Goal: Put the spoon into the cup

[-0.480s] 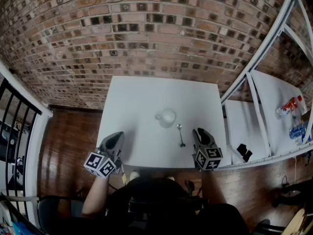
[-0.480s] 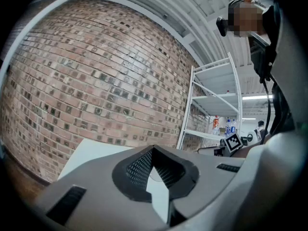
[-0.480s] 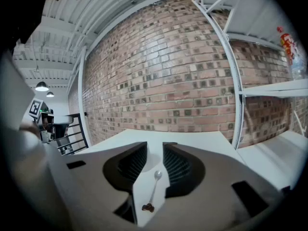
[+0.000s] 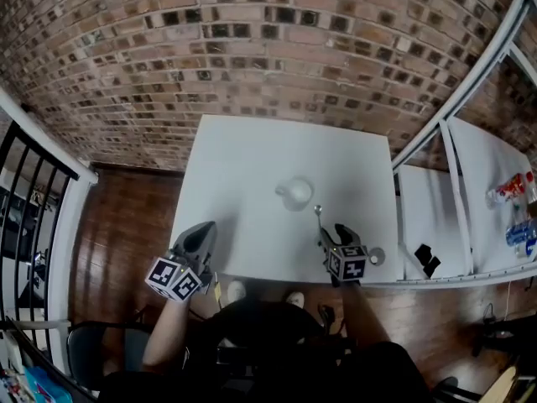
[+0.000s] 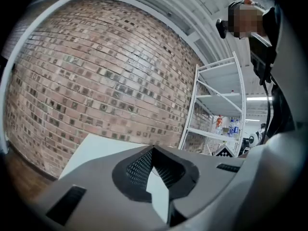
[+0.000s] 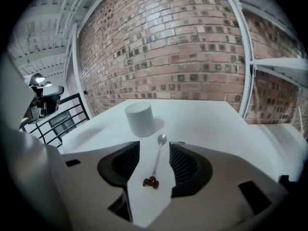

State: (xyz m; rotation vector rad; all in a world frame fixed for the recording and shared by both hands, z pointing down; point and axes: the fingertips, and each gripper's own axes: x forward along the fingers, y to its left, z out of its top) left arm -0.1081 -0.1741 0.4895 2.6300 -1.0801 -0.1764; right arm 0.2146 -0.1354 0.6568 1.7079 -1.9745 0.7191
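Observation:
A white cup [image 4: 294, 193] stands near the middle of the white table [image 4: 252, 166]. A thin metal spoon [image 4: 318, 218] lies just to its right, bowl toward the cup. In the right gripper view the spoon [image 6: 158, 159] lies flat on the table between my open jaws, its brown handle end deep in the gap and the cup [image 6: 139, 119] just beyond. My right gripper [image 4: 333, 234] [image 6: 155, 145] tilts down over the handle without touching it. My left gripper [image 4: 201, 240] [image 5: 153, 150] hovers level at the table's front left corner, its tips together on nothing.
A white metal rack [image 4: 457, 183] stands right of the table, with bottles [image 4: 510, 188] and a small black object [image 4: 426, 260] on its shelves. A brick wall [image 4: 268, 49] is behind. A black railing [image 4: 25, 217] lies left, over a wooden floor.
My right gripper has moved left and forward, from beside the spoon to straddling its handle. The left gripper has stayed put. The head view has shifted slightly.

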